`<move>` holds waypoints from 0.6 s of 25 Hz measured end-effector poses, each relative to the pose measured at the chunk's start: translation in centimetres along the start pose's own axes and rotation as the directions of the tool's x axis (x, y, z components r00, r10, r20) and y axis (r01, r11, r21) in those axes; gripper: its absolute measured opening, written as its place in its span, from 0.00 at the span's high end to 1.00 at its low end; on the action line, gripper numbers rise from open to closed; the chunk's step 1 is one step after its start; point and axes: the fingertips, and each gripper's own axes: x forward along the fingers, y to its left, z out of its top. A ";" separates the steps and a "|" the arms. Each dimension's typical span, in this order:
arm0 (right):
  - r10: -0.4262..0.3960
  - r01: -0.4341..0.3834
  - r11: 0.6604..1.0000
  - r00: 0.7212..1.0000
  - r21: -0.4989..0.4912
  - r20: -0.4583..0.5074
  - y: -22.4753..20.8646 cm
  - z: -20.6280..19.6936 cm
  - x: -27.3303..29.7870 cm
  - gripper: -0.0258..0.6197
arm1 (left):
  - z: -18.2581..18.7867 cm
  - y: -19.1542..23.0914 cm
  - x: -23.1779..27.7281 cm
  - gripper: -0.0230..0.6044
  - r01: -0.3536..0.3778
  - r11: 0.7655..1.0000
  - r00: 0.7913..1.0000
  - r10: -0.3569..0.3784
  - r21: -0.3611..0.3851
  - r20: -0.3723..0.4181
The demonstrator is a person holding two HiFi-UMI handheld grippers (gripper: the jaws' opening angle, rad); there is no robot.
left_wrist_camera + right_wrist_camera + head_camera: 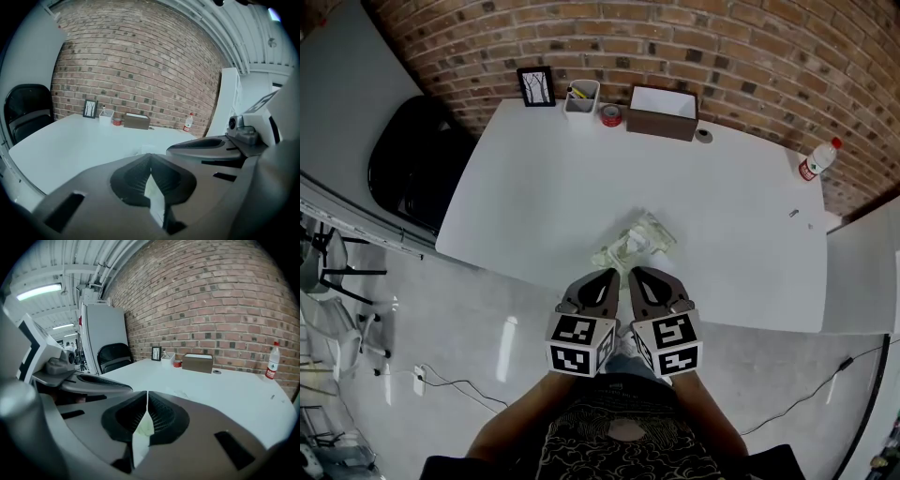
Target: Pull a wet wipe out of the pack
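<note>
Left gripper (pixel 612 275) and right gripper (pixel 636 273) both closed, empty, side by side. Wipe pack (pixel 635 242) on bench (pixel 572 169) at their 12 o'clock, just past tips.

**Room and furnishings.** A brick wall (pixel 675 37) is closing off the far side of the room, with a white table (pixel 544 187) standing just before it. A black chair (pixel 412 164) is sitting at the table's left end, beside a grey panel (pixel 337 84). The glossy pale floor (pixel 469 319) is reflecting overhead light, and a cable (pixel 459 382) is trailing across it. In the right gripper view a tube lamp (pixel 40 290) is glowing under the ceiling (pixel 70 258), and a tall pale cabinet (pixel 105 331) is standing behind the chair.
</note>
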 end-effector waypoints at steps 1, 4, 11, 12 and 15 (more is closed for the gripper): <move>-0.003 0.003 1.000 1.000 0.001 0.000 -0.1 0.1 0.2 0.93 | 0.0 0.1 0.2 0.95 0.001 1.000 1.000 -0.001 0.003 -0.003; -0.022 0.022 1.000 1.000 -0.002 -0.007 -0.6 0.0 0.8 0.93 | 0.1 0.4 0.9 0.95 0.013 1.000 1.000 -0.013 0.011 -0.010; -0.118 0.118 0.993 0.993 0.016 -0.023 -1.7 -0.1 2.5 0.93 | 0.6 1.1 2.6 0.95 0.104 0.993 0.994 -0.102 0.060 -0.041; -0.131 0.131 0.991 0.991 0.021 -0.027 -1.7 -0.2 2.8 0.93 | 0.7 1.3 2.8 0.94 0.116 0.991 0.992 -0.113 0.065 -0.046; -0.165 0.167 0.985 0.985 0.043 -0.040 -1.9 -0.2 3.6 0.93 | 1.1 2.0 3.2 0.94 0.153 0.985 0.987 -0.149 0.075 -0.060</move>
